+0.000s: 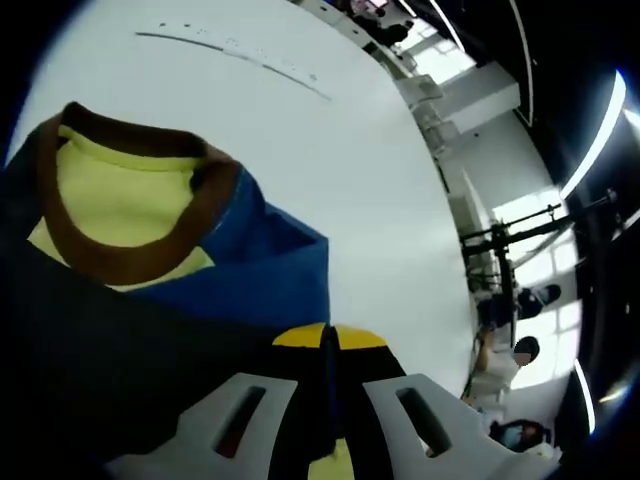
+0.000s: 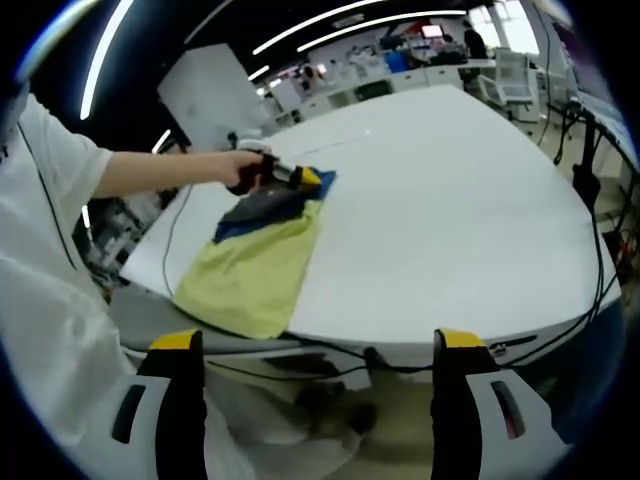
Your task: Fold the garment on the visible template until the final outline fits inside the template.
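White table (image 2: 450, 200) extends ahead of the right jaws; black cables (image 2: 330, 348) run along its near edge, just above the jaw tips. Desks and chairs (image 2: 400, 70) stand beyond its far end. Right of the left jaws, seated people (image 1: 505, 365) beside bright windows (image 1: 545, 255).

Surface: I see a white table (image 2: 450, 200), rounded near edge.
On it: one garment (image 2: 255, 265), yellow body, blue upper part, brown collar (image 1: 120, 255), lying flat near the table's left edge.
Markings: thin line (image 1: 235, 60) on the tabletop beyond the garment.
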